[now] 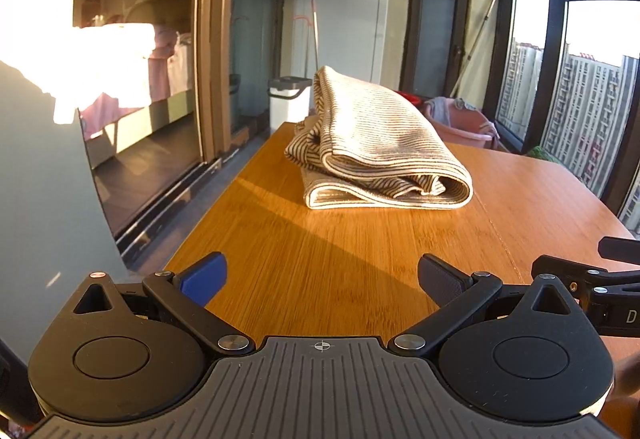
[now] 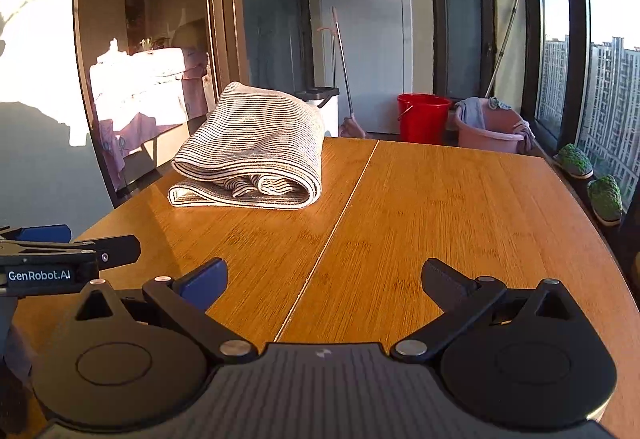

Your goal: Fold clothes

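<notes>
Well ahead of both wide-spread, empty fingers (image 1: 322,279) (image 2: 324,281) lies the folded striped garment (image 1: 376,143) (image 2: 256,153)

Wood table (image 2: 440,199); red bucket (image 2: 423,117) beside pink basin (image 2: 490,131); white bin (image 1: 289,101) behind table.

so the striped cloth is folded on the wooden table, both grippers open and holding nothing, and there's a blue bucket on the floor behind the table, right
Not quite: the bucket behind the wooden table is red, not blue, as the right wrist view shows. The rest holds: the striped cloth lies folded on the table, and the left gripper and right gripper are open and empty.
</notes>
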